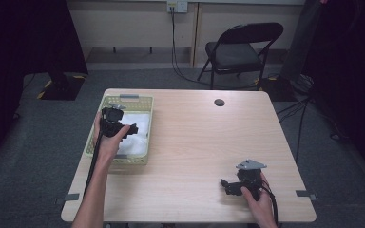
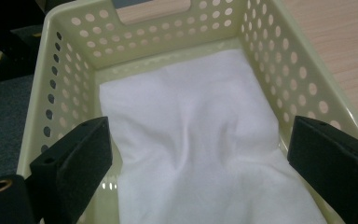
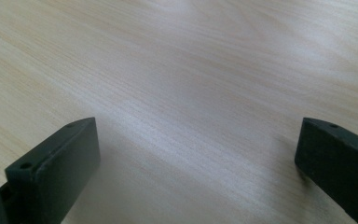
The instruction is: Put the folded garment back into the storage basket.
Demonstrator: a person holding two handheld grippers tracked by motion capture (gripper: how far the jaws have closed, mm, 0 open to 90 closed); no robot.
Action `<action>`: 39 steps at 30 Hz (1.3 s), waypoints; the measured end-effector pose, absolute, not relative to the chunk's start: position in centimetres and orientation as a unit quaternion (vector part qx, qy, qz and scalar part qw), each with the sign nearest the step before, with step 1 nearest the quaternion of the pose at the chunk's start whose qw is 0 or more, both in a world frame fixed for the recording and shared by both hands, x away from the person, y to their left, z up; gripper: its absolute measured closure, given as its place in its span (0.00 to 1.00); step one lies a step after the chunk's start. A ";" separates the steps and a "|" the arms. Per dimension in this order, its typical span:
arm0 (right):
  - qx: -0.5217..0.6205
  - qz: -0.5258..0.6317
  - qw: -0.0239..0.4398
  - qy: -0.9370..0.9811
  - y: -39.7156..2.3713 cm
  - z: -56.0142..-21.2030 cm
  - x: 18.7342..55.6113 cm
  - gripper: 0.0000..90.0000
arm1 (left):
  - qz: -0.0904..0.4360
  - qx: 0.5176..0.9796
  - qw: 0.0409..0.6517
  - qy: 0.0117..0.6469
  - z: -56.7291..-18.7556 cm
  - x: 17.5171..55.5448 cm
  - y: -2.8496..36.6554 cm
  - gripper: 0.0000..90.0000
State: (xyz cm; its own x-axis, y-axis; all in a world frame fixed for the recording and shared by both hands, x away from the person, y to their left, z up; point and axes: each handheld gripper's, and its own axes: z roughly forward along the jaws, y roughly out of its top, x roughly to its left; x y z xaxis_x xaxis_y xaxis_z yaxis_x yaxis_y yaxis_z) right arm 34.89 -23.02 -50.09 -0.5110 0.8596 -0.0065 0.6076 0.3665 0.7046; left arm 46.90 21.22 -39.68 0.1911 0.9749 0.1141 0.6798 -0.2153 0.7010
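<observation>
Cloth point(image 2: 200, 140) is lying crumpled in the basket point(image 1: 95, 142), at nine o'clock on the table point(image 1: 195, 142). It is being released by the left gripper point(image 2: 198, 154), jaws spread; the right gripper point(image 3: 198, 158) is being held wide apart too. Cloth may be snagged and dragged out if a jaw is lifted carelessly.
</observation>
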 end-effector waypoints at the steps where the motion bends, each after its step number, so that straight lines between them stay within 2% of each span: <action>1: 0.457 0.330 0.191 0.804 -23.0 -50.1 34.9 0.00 | 0.286 0.727 0.263 0.566 -39.7 46.7 21.2 0.07; 4: 0.457 0.330 0.191 0.804 -23.0 -50.1 34.9 0.00 | 0.293 0.722 0.264 0.569 -39.8 46.3 21.2 0.07; 14: 0.457 0.329 0.192 0.804 -23.0 -50.1 34.9 0.00 | 0.265 0.715 0.280 0.583 -40.3 44.8 22.0 0.09; 28: 0.458 0.329 0.191 0.804 -23.0 -50.1 34.9 0.00 | 0.277 0.702 0.283 0.591 -41.3 42.3 22.2 0.08; 39: 0.458 0.329 0.191 0.804 -23.0 -50.1 34.9 0.00 | 0.271 0.711 0.293 0.579 -42.4 40.9 21.6 0.07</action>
State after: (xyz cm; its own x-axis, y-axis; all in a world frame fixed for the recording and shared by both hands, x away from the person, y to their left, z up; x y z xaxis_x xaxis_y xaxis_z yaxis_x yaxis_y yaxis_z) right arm 34.87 -22.97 -50.09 -0.5082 0.8612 -0.0059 0.6094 0.3644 0.7042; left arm 40.86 21.55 -42.39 0.1833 0.9820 0.0463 0.6646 -0.1585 0.7302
